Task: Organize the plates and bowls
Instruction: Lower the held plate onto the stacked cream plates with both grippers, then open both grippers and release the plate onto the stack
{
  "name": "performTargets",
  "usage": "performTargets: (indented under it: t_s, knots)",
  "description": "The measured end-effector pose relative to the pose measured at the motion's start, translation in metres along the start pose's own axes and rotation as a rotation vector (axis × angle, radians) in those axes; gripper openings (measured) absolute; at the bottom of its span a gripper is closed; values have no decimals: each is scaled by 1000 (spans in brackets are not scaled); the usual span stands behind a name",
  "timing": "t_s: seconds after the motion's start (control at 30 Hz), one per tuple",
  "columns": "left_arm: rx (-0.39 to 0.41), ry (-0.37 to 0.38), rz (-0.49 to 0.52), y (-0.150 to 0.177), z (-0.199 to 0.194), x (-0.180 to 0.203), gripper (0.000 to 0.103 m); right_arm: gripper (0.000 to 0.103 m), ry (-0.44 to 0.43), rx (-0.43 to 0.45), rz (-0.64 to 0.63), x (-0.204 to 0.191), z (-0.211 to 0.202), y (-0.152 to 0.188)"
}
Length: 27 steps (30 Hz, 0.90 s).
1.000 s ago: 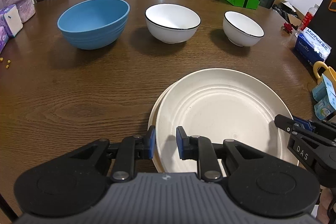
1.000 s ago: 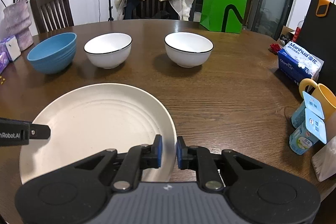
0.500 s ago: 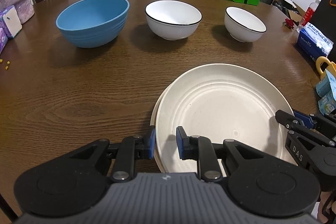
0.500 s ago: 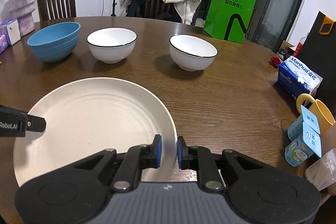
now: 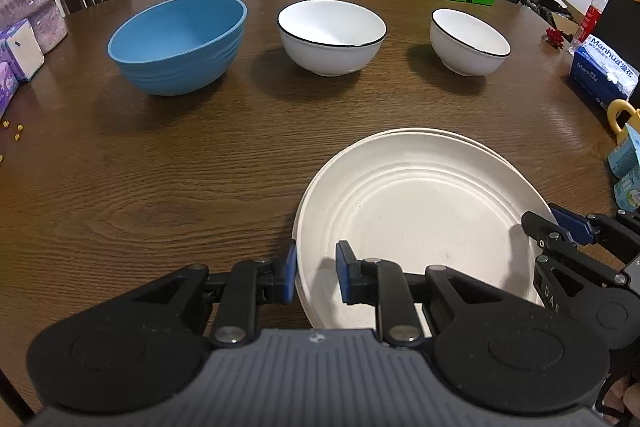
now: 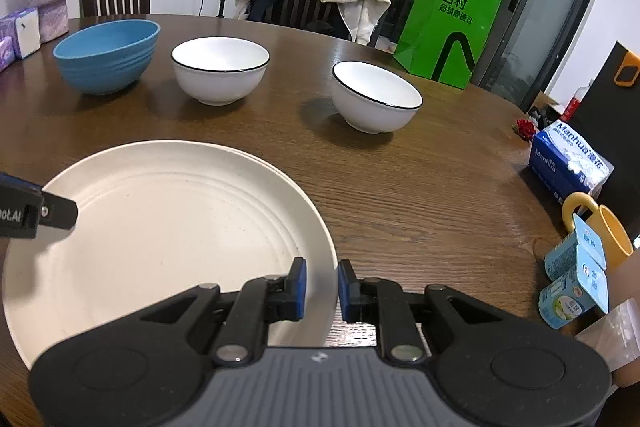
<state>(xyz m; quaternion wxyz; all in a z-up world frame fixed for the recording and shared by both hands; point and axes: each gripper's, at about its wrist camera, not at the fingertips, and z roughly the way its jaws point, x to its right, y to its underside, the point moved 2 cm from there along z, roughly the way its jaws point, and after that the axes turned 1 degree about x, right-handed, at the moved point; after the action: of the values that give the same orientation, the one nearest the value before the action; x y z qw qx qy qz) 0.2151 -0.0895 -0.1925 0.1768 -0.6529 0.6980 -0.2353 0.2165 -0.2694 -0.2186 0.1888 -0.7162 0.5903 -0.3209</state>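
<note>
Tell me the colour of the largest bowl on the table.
Blue: the largest bowl, clearest in the left wrist view.

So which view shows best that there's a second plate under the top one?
The left wrist view: under the top plate, the lower plate's rim peeks out along the far edge and at the near left. The right wrist view shows only one cream plate, with no second rim to be made out.

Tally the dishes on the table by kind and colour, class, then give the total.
Blue bowl: 1
White bowls with a dark rim: 2, the larger and the smaller
Cream plates, stacked: at least 2 going by the rim edges, the top plate over a lower plate
Total: 5 dishes
</note>
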Motion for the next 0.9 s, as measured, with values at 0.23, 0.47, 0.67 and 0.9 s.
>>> performTargets:
  t_s: [0.23,0.47,0.67,0.9]
  knots:
    - [21,-15,21,0,0,3,20,16,31,45,-49,-7,-3,3]
    - [48,-30,61,4,3,6,20,16,57,83,-90,-11,-3,4]
    - [38,-23,68,4,4,7,24,16,63,87,-92,-11,-1,4]
    - [39,43,13,-7,-10,-3,87,46,-58,50,70,13,-8,-6]
